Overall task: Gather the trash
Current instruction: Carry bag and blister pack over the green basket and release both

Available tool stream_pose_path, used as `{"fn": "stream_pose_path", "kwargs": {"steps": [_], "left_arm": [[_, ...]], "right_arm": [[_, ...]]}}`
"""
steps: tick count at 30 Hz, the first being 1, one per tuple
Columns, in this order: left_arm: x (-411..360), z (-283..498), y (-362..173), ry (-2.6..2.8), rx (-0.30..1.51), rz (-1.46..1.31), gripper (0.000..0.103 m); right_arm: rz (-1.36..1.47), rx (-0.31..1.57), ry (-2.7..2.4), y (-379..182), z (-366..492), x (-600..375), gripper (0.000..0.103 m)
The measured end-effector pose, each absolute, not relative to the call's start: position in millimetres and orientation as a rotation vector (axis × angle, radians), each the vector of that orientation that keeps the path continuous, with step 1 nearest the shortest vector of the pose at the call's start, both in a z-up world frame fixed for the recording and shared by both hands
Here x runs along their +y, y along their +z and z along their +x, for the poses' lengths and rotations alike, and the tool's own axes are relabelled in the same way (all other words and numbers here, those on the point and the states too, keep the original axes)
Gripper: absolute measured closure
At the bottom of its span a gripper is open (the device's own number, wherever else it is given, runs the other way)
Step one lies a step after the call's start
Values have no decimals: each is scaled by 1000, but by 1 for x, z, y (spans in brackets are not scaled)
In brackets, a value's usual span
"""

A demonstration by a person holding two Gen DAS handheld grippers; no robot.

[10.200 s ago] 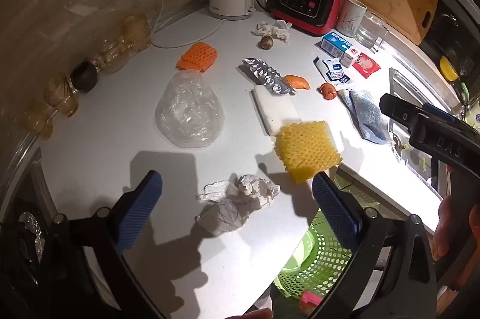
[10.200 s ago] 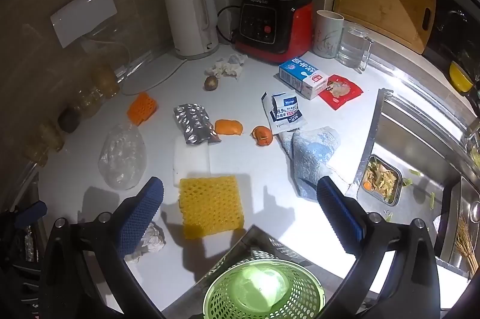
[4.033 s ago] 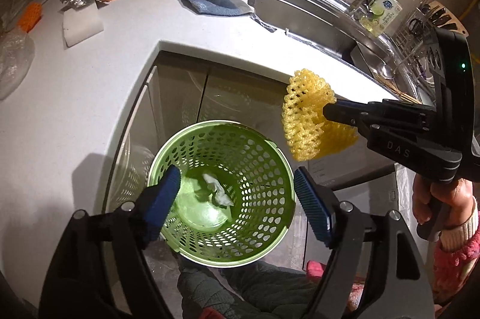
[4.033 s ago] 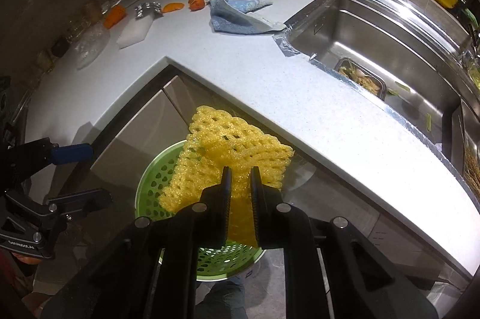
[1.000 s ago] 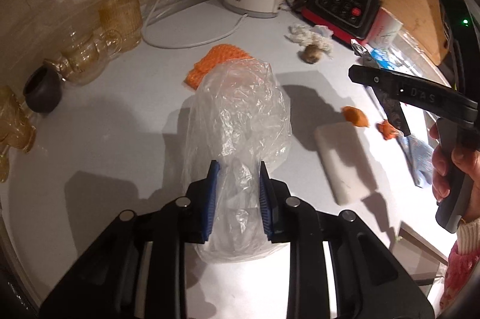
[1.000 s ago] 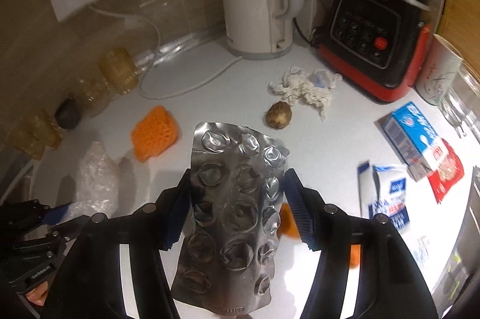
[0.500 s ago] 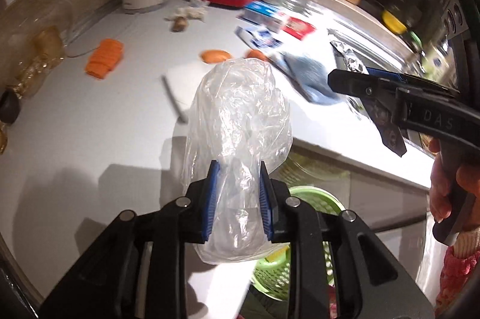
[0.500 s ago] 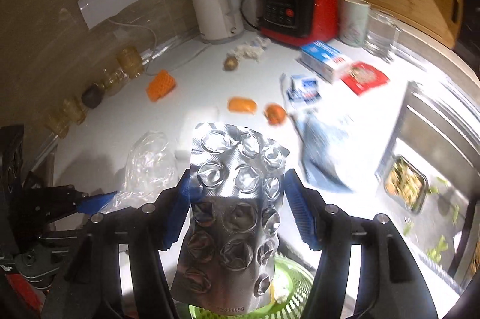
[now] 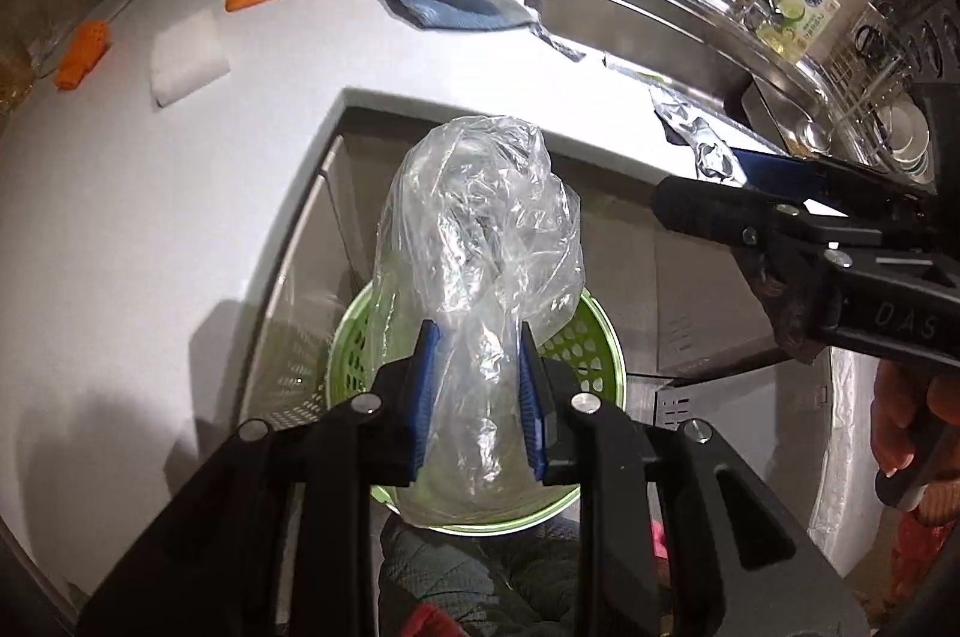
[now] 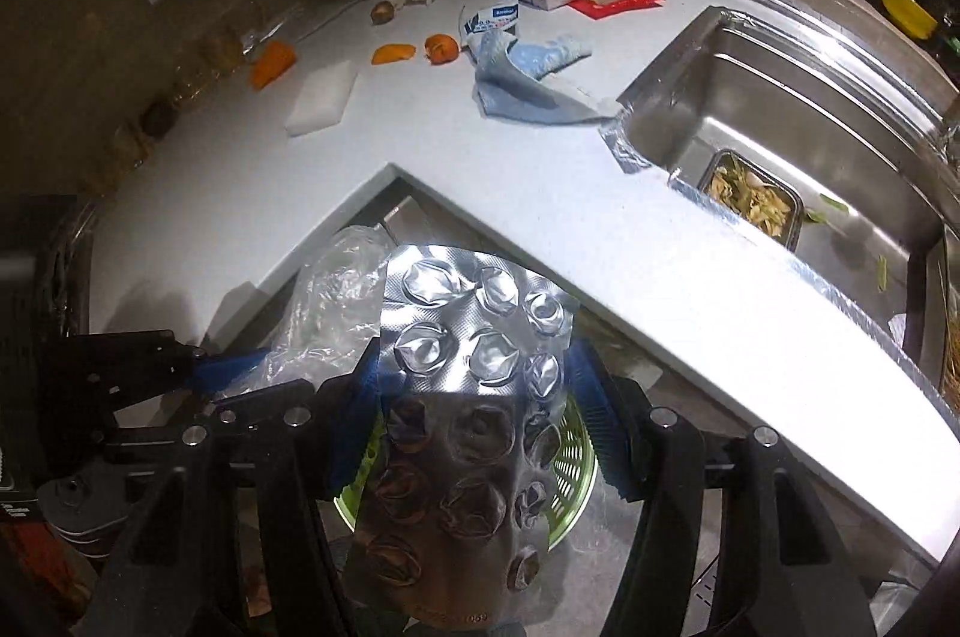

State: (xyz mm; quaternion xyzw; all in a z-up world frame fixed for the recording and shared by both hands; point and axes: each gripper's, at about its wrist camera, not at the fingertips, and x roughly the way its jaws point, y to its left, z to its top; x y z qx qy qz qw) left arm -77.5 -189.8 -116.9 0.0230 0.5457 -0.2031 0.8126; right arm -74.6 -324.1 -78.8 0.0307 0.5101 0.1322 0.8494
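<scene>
Both tongs grip trash above the green basket (image 9: 591, 331): left tongs (image 9: 474, 385) clamp the plastic bag (image 9: 480, 241), right tongs (image 10: 474, 415) the blister sheet (image 10: 474, 337); centre, then release.

My left gripper (image 9: 474, 385) is matte black plastic with ribbed blue pads on its fingers (image 9: 425, 385) and silver screw heads along the arms. My right gripper (image 10: 474, 409) matches; its body carries pale "DAS" lettering.

We note a crinkled clear plastic bag (image 9: 480, 241), glossy; beside it, a dimpled silver foil blister sheet (image 10: 474, 397), shiny; below, a perforated green plastic basket (image 9: 591, 337).
</scene>
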Motion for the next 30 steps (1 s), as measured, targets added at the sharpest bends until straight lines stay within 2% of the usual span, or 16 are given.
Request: {"fn": "stream_pose_path", "kwargs": {"steps": [9, 10, 12, 14, 16, 18, 23, 26, 30], "left_arm": [[-208, -88, -184, -422, 1252, 56, 77], [-208, -88, -189, -420, 1260, 56, 74], [-208, -88, -195, -406, 1264, 51, 50], [-207, -90, -195, -400, 1254, 46, 42], [-206, -91, -191, -397, 1248, 42, 41], [-204, -91, -187, -390, 1244, 40, 32], [-197, -93, -167, -370, 1202, 52, 31], [-192, -93, -152, -351, 1180, 41, 23], [-184, -97, -134, -305, 1144, 37, 22]], "right_arm": [[58, 1143, 313, -116, -95, -331, 41], [58, 1151, 314, -120, -96, -331, 41], [62, 1163, 319, -126, -97, -332, 41], [65, 1172, 325, -130, -98, -331, 41], [63, 1175, 330, -131, -98, -331, 41], [64, 1173, 341, -130, -98, -331, 41], [68, 1161, 354, -127, -93, -334, 41], [69, 1160, 368, -130, -90, -333, 40], [66, 1169, 401, -143, -87, -330, 40]]}}
